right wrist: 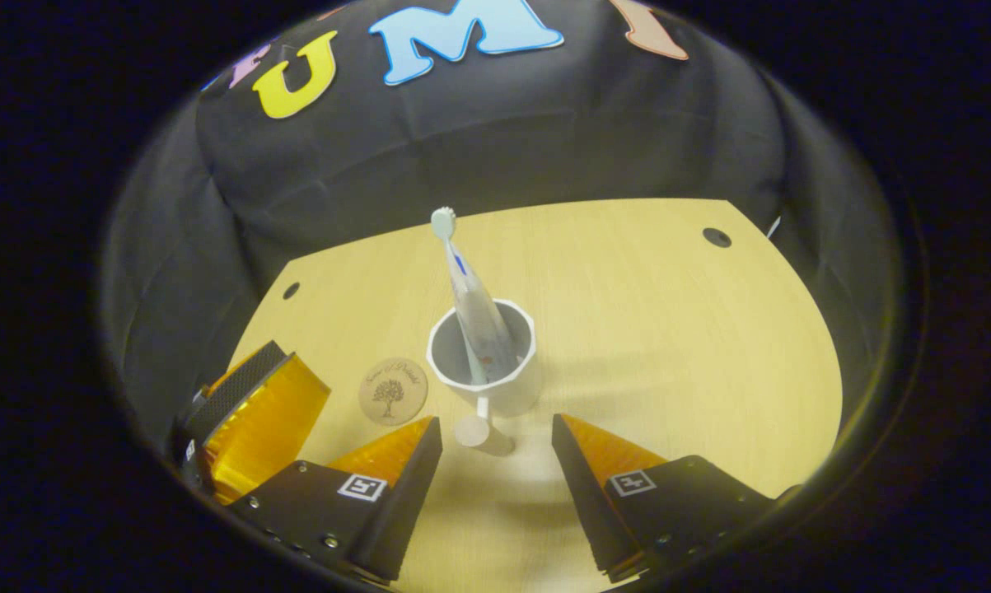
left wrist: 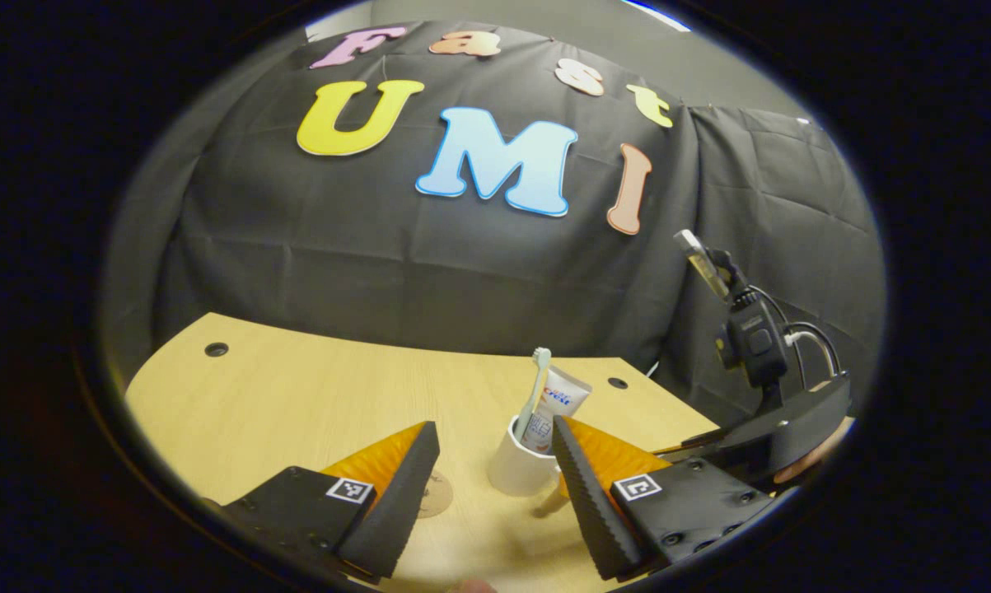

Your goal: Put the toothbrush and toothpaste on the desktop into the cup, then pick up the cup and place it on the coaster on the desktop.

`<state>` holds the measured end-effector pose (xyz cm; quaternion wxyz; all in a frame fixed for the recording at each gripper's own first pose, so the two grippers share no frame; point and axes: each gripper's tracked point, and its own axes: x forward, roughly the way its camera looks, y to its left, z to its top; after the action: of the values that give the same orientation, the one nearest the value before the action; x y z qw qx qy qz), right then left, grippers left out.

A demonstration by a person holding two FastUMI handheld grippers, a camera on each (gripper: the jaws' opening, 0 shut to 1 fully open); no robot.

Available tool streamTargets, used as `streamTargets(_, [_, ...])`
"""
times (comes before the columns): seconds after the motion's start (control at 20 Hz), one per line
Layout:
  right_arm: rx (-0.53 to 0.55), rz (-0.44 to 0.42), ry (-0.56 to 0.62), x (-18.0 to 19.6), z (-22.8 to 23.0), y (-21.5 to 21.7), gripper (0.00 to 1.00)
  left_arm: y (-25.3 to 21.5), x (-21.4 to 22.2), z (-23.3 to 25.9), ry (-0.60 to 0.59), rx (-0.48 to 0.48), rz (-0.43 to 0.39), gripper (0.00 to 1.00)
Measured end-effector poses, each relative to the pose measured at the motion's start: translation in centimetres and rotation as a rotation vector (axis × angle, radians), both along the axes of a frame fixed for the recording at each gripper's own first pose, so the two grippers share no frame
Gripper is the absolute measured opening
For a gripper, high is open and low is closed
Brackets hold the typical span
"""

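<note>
While the white cup (right wrist: pixel 485 362) stands upright near the middle of the table (right wrist: pixel 668 346), bare wood lies open on every side of it, widest toward the far edge and toward the side away from the coaster (right wrist: pixel 392 390). In the right gripper view the cup shows a faceted rim and a small handle with a round end pointing back at the camera; the toothbrush (right wrist: pixel 448 239) leans out of it, bristle head up and tilted toward the far wall, and the toothpaste (right wrist: pixel 485 325) tube sits beside the brush inside the cup. In the left gripper view the cup (left wrist: pixel 518 465) is seen from lower down, with the toothbrush (left wrist: pixel 536 387) and the toothpaste (left wrist: pixel 557 408) rising above its rim. The round wooden coaster lies flat just beside the cup, apart from it, nothing on it. The right gripper (right wrist: pixel 495 449) hangs above the near side of the cup, jaws spread wide with the handle in the gap between them, not touching. The left gripper (left wrist: pixel 495 457) is low beside the cup, jaws also spread; its one finger overlaps the cup in the picture, and I cannot tell whether it touches. Two small dark holes mark the table's far corners, beyond the cup, where the black cloth wall (right wrist: pixel 479 156) begins right behind the edge.
</note>
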<state>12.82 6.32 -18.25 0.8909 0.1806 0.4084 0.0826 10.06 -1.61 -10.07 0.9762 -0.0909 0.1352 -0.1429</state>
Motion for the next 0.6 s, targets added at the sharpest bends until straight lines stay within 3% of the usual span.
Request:
streamTargets(0.3, [-0.156,0.052,0.131,0.7,-1.5,-0.2,0.83,1.5,0.0,-0.7,0.057,-0.018,0.009,0.92])
streamTargets(0.6, [-0.206,0.081,0.276,1.2,-2.8,0.7,0.81,2.4,0.5,-1.2,0.079,-0.005,-0.046,0.95])
